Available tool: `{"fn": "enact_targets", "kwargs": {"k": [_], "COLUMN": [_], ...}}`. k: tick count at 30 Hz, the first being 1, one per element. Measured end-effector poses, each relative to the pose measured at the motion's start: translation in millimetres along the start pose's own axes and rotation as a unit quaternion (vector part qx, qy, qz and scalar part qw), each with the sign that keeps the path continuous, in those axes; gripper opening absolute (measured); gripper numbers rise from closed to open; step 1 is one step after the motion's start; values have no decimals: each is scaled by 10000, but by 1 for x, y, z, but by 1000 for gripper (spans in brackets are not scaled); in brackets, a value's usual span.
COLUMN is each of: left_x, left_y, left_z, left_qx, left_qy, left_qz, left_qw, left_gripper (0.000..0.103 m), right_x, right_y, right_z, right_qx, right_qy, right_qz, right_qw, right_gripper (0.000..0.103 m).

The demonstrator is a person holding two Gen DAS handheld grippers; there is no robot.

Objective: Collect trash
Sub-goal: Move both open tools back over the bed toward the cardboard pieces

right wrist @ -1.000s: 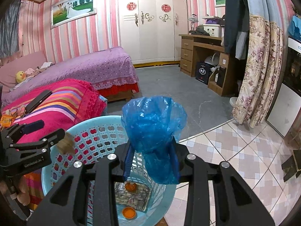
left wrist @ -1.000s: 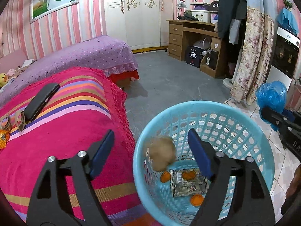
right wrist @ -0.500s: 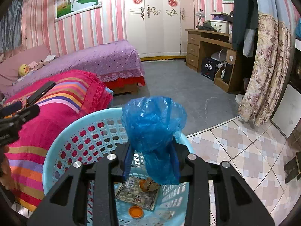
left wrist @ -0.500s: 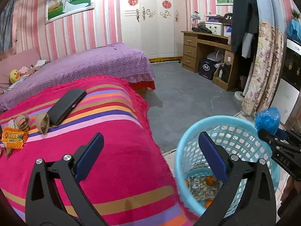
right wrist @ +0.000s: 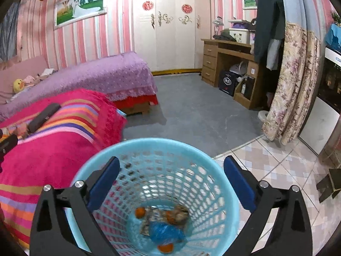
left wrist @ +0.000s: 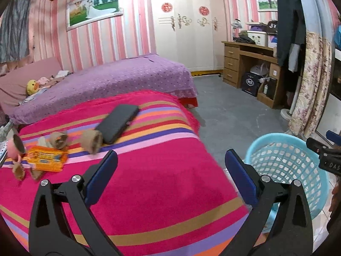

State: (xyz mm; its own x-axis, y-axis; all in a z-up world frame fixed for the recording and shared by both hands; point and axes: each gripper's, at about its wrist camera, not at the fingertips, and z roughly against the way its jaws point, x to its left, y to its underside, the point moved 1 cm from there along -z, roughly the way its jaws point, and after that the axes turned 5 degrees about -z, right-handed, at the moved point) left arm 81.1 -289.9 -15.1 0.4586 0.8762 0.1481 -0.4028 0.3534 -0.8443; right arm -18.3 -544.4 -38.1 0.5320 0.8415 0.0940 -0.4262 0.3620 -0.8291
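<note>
My right gripper (right wrist: 171, 162) hangs over the light blue mesh basket (right wrist: 159, 141), its jaws opening with nothing between them. A crumpled blue plastic bag (right wrist: 165, 233) lies at the basket's bottom with orange caps (right wrist: 140, 212), a brown wad (right wrist: 180, 213) and a printed paper. My left gripper (left wrist: 170, 155) is open and empty above the striped pink blanket (left wrist: 159, 192). Ahead of it on the left lie cardboard tubes (left wrist: 92, 140), an orange wrapper (left wrist: 45, 157) and a black flat case (left wrist: 117, 123). The basket (left wrist: 277, 137) stands to its right.
A purple-covered bed (left wrist: 127, 79) lies beyond the striped one. A wooden desk (right wrist: 230, 64) and a floral curtain (right wrist: 292, 85) stand at the right. Grey floor (right wrist: 191, 117) meets patterned tiles (right wrist: 277, 162) beside the basket. The right gripper's tip (left wrist: 326, 149) shows at the left wrist view's edge.
The right gripper opened and the blue bag dropped into the basket. The left gripper swung left from above the basket to above the striped bed; the brown wad it released now lies in the basket.
</note>
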Motion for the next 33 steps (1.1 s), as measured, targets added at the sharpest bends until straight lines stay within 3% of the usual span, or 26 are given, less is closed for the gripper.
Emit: {"fn": "enact_targets", "kwargs": {"k": [16, 25, 33], "left_x": [154, 258, 327], "left_y": [17, 45, 74], "left_z": [36, 42, 32], "left_qx": [130, 307, 649], "left_qy": [-779, -1338, -1692], "left_qz": [248, 755, 940], "left_qw": [9966, 9877, 9789], "left_gripper": [97, 97, 97], "right_x": [143, 219, 269], "right_y": [-6, 12, 28], "right_z": [28, 24, 11], "right_qx": [-211, -78, 79], "right_qy": [-853, -1183, -1316], "right_qz": [646, 1021, 1221], "right_qw": [9940, 9877, 9837], "right_gripper": [96, 96, 96]}}
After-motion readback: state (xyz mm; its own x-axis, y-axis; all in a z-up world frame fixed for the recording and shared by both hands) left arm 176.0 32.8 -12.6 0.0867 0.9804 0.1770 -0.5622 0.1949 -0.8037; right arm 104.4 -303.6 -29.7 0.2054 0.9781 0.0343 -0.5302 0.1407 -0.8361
